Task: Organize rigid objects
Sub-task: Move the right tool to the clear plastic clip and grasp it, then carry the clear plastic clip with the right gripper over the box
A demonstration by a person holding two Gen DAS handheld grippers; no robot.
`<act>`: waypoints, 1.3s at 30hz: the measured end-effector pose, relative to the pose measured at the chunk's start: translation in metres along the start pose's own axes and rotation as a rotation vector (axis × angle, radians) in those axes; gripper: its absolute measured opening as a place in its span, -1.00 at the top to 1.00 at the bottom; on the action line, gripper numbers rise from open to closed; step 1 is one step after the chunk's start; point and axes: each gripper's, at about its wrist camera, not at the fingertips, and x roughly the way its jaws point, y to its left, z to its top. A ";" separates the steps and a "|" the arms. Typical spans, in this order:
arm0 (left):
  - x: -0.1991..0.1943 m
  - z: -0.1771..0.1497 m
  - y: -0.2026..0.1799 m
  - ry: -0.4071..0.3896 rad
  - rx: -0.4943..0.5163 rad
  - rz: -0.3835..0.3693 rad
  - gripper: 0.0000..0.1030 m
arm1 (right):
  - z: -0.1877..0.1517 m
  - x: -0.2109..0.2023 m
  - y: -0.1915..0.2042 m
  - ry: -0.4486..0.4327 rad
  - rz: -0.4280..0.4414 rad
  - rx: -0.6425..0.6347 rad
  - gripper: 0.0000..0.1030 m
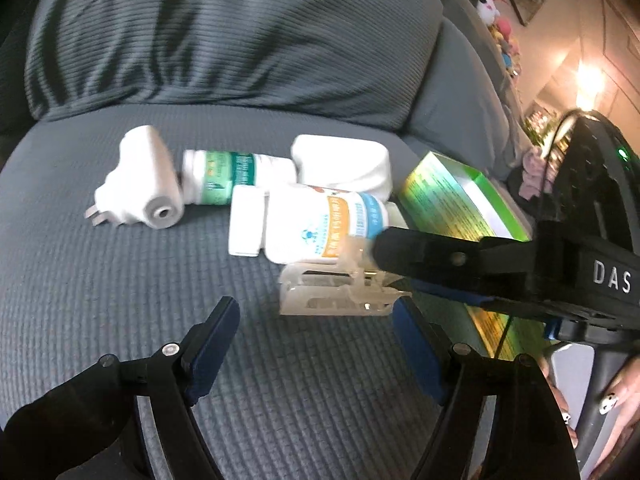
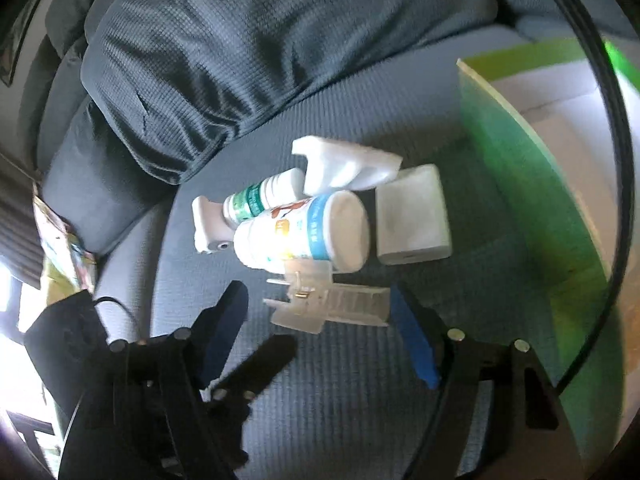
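Both grippers hang over a grey sofa seat (image 1: pixel 120 300). The left gripper (image 1: pixel 316 324) stands released, nothing between its blue pads (image 1: pixel 214 344). The right gripper (image 2: pixel 320 312) is likewise spread wide; a clear plastic clip (image 2: pixel 332 304) lies between its fingers at frame centre, and pad contact cannot be confirmed.

Just above the clip, touching it, lies a white bottle with an orange and blue label (image 2: pixel 304 232). Behind it lie a green-labelled bottle (image 1: pixel 224 176) and a white plug adapter (image 1: pixel 140 180) at left centre. A white rectangular charger (image 2: pixel 412 216) sits right of the bottle. An open green box (image 2: pixel 520 168) occupies the right side.
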 end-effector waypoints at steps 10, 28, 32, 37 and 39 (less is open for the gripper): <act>0.018 0.002 0.005 0.042 0.007 -0.009 -0.54 | -0.005 0.022 -0.010 0.057 -0.030 0.053 -0.43; 0.006 -0.004 -0.017 -0.005 0.048 0.034 -0.05 | -0.009 0.006 -0.001 -0.029 -0.068 -0.040 -0.30; -0.016 -0.004 -0.040 -0.075 0.104 0.034 -0.05 | -0.013 -0.023 0.009 -0.111 -0.071 -0.089 -0.30; -0.030 0.005 -0.070 -0.157 0.166 0.009 -0.05 | -0.017 -0.068 0.008 -0.242 -0.049 -0.104 -0.30; -0.035 0.007 -0.081 -0.183 0.187 -0.004 -0.05 | -0.018 -0.081 0.008 -0.284 -0.050 -0.113 -0.30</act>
